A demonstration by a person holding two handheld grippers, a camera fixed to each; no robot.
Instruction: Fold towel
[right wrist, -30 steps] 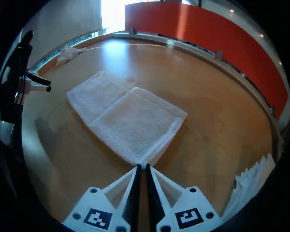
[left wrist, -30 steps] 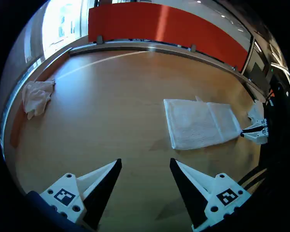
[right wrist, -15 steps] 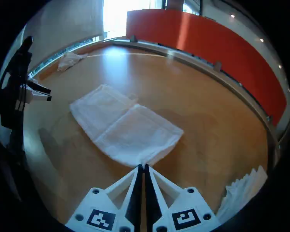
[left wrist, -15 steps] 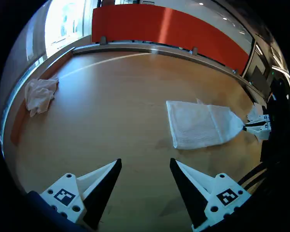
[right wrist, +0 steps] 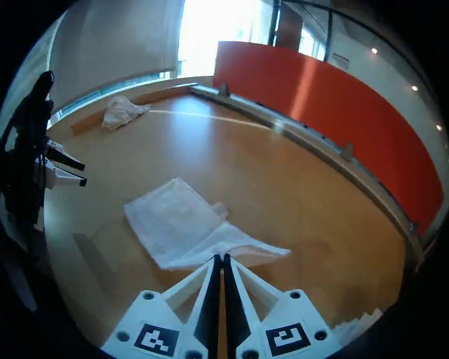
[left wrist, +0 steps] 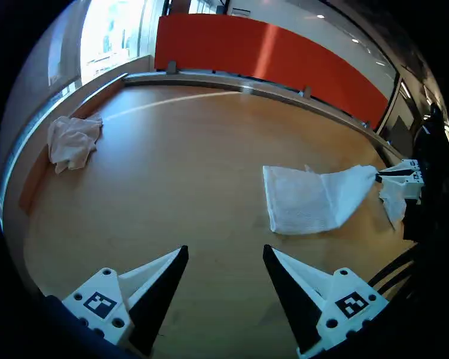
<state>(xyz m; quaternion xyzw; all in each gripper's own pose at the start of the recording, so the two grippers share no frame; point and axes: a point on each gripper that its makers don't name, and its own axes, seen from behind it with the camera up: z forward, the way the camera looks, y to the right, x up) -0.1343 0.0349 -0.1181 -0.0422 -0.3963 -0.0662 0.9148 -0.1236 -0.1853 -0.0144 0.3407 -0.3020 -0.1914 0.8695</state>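
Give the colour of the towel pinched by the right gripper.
The towel is plain white, best seen in the right gripper view.

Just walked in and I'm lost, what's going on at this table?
A white towel is being folded on a wooden table with two handheld grippers. The right gripper is shut on one corner of the towel and holds it raised, while the rest lies flat. The left gripper hangs open above the wood, apart from the towel. A crumpled cloth sits near the far edge.
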